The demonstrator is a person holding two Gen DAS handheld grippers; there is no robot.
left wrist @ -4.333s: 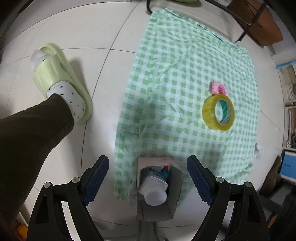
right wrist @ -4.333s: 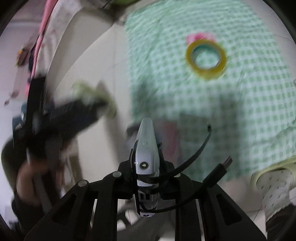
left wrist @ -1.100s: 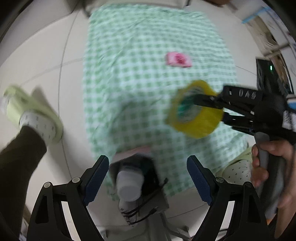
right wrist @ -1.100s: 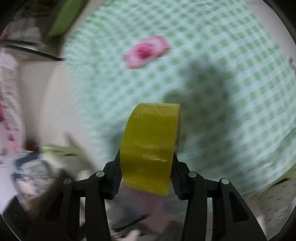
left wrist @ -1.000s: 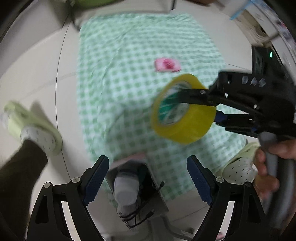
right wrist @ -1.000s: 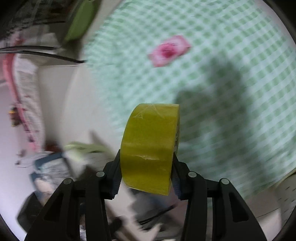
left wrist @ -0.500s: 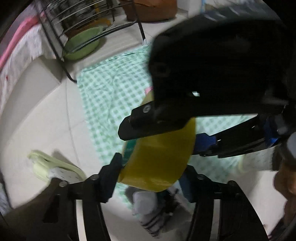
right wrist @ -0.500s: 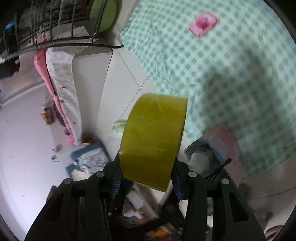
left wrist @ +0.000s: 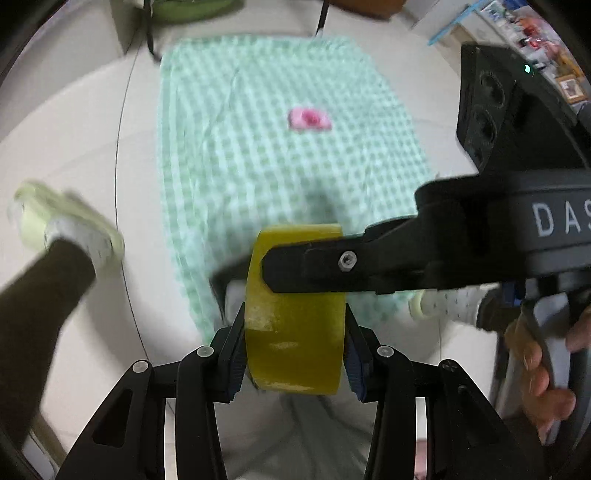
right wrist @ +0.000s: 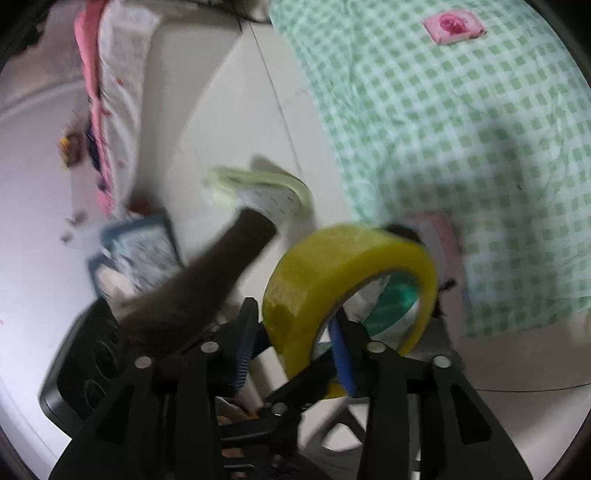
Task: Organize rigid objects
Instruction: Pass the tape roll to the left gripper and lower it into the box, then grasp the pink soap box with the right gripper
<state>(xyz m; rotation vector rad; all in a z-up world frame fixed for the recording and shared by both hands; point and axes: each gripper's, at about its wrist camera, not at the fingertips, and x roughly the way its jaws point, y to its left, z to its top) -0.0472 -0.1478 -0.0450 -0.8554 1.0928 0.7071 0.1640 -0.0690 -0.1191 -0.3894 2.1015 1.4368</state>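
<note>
A yellow tape roll (left wrist: 295, 332) is held in the air between both grippers. My left gripper (left wrist: 295, 350) is shut on its flat sides. My right gripper (right wrist: 295, 350) comes in from the right in the left wrist view; one finger (left wrist: 314, 266) lies over the roll's outer face and the other passes through its hole. In the right wrist view the tape roll (right wrist: 332, 280) sits tilted between my fingers. A small pink packet (left wrist: 309, 119) lies on the green checked cloth (left wrist: 258, 147); it also shows in the right wrist view (right wrist: 452, 25). The storage box is mostly hidden behind the roll.
The cloth lies on a white tiled floor (left wrist: 74, 147). A foot in a green slipper (left wrist: 66, 225) stands left of the cloth, another foot (left wrist: 443, 302) at the right. A wire rack leg (left wrist: 147, 33) stands at the far end. A blue box (right wrist: 136, 254) lies on the floor.
The right gripper carried the tape roll from the cloth up toward the left gripper. The left gripper, open before, has closed on the roll. Both grippers now grip it.
</note>
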